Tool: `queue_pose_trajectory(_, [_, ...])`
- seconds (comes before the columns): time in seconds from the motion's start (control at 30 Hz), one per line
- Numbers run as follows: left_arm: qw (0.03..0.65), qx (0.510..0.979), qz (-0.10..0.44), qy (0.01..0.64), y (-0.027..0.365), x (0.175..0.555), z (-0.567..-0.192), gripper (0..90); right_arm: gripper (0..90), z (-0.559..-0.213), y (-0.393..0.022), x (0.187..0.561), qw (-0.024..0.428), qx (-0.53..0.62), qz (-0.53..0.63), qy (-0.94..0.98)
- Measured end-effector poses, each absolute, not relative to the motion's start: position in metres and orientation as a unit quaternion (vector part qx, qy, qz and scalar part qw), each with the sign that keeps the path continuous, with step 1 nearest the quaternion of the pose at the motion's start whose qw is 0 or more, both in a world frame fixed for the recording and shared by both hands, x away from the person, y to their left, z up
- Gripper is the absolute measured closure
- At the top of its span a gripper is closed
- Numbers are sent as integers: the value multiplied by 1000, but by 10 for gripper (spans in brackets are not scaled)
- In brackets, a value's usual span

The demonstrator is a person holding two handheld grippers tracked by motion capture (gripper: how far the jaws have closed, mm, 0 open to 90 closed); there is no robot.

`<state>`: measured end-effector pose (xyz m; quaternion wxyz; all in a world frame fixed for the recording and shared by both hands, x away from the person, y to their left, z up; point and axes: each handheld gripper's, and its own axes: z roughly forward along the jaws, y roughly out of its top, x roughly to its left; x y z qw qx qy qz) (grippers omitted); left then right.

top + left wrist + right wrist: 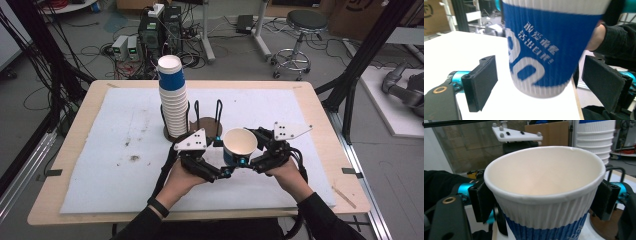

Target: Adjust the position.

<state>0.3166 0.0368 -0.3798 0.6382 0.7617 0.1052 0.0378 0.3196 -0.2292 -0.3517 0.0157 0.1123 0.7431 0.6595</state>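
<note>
A blue and white ribbed paper cup (240,145) is held upright just above the white mat (115,145), in front of the person. My right gripper (247,146) is shut on it; in the right gripper view its black pads (482,200) press the cup (544,195) from both sides under the rim. My left gripper (223,157) is open. In the left gripper view the cup's lower body (544,50) hangs between its pads (484,82), with a gap on each side.
A tall stack of the same cups (172,100) stands in a holder with a round wooden base and black wire loops (207,125), just behind the grippers. The wooden table's edge (325,110) frames the mat. Stool, computers and cables lie on the floor beyond.
</note>
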Motion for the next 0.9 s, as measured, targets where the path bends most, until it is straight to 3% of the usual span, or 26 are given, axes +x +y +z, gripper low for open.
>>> queue_pose_trajectory(0.67, [626,742,142,191,139,305,-381,134,197,-358,-253,329,59,151,648,744])
queue_pose_trajectory(0.9, [629,725,171,222,157,303,-382,133,197,-360,-256,331,61,161,645,744])
